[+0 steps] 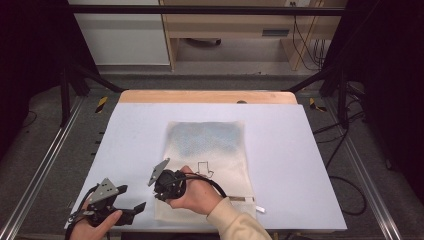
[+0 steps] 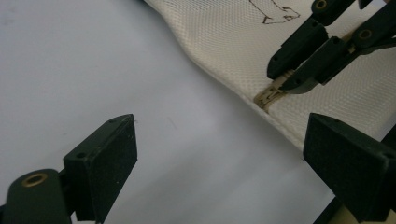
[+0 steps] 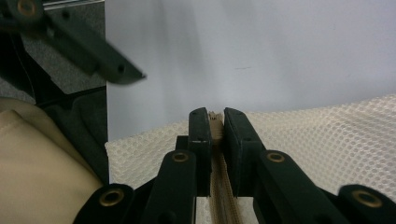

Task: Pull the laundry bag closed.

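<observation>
A cream mesh bag (image 1: 207, 145) with a small outline drawing (image 1: 204, 170) lies flat on the pale mat (image 1: 300, 165). Its beige zipper (image 2: 267, 96) runs along the bag's near edge. My right gripper (image 1: 161, 196) is at the bag's near left corner and shut on the zipper's end (image 3: 215, 120), with the pads pressing it from both sides. The same grip shows in the left gripper view, where the right gripper (image 2: 285, 80) pinches the zipper end. My left gripper (image 1: 134, 212) hangs open over bare mat just left of that corner, its jaws (image 2: 224, 163) wide apart with nothing between them.
A white tab (image 1: 260, 208) sticks out at the bag's near right corner. The mat ends close behind both hands at the table's front edge (image 1: 300, 229). A wooden strip (image 1: 207, 96) borders the far side. Metal frame rails (image 1: 45, 165) run along both sides.
</observation>
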{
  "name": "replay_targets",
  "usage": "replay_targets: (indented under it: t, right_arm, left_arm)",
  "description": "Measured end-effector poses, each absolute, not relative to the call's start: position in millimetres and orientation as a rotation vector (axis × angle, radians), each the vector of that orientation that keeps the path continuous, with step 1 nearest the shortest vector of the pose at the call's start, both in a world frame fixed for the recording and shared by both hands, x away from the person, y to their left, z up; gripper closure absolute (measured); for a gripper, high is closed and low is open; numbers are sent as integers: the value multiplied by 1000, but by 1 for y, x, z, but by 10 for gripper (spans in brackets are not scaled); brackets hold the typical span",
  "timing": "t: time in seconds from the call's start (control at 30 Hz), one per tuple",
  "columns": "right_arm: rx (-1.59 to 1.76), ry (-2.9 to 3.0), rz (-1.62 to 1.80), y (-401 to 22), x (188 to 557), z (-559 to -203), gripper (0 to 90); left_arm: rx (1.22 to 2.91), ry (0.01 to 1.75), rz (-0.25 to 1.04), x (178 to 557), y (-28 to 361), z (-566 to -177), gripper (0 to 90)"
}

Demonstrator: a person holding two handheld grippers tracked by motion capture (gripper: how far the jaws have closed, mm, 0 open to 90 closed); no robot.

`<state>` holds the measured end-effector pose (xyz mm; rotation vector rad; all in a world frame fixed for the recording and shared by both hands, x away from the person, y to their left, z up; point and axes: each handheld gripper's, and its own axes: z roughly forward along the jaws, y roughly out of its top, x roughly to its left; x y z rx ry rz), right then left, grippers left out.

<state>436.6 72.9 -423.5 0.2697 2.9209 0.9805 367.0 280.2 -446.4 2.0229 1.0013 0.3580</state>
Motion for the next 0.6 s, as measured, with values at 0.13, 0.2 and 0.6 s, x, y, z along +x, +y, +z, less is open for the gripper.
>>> replay_targets:
  t: [0.13, 0.2, 0.6]
  right_arm:
    - [274, 2915, 993, 72, 436, -422, 820]
    - [273, 2914, 994, 71, 437, -422, 820]
    - [254, 2893, 1020, 67, 436, -416, 821]
  left_arm:
    - [2052, 971, 337, 368, 269, -451, 139]
    - [2057, 969, 306, 368, 265, -454, 143]
    - [2006, 964, 158, 379, 252, -463, 219]
